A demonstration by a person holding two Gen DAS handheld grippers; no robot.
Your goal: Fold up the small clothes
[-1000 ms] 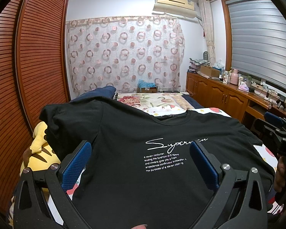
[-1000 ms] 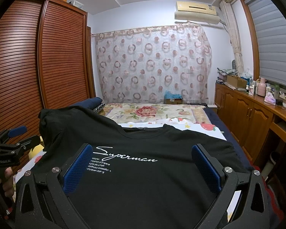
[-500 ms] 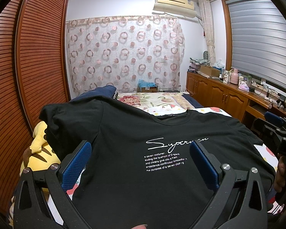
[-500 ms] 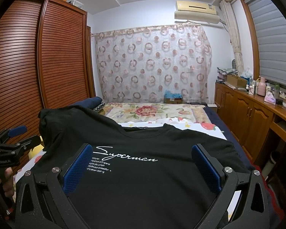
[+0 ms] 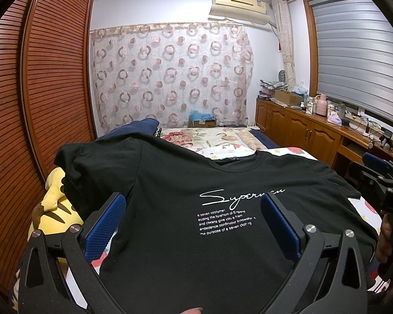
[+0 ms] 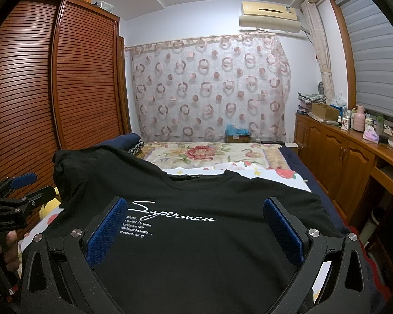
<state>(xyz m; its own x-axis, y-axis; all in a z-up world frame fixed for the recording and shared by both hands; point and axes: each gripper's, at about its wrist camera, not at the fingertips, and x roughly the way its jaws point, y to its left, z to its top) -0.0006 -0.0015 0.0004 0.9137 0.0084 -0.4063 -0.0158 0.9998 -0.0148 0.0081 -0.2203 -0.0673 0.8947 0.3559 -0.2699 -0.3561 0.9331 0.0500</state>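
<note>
A black T-shirt (image 5: 170, 183) with white "Superman" lettering lies spread front-up on the bed, collar at the far end; the right wrist view also shows the T-shirt (image 6: 222, 191). My left gripper (image 5: 192, 201) is open over its near left part, blue pads wide apart with nothing between them. My right gripper (image 6: 195, 204) is open over the near right part, also holding nothing. The right gripper (image 5: 380, 180) shows at the left view's right edge, and the left gripper (image 6: 21, 191) shows at the right view's left edge. The shirt's hem is hidden below both frames.
A yellow plush toy (image 5: 52, 209) lies left of the shirt against the louvred wooden wardrobe (image 5: 39, 104). A floral blanket (image 6: 204, 154) and folded navy cloth (image 6: 125, 141) sit at the bed's far end. A wooden cabinet (image 6: 340, 151) with clutter on top runs along the right.
</note>
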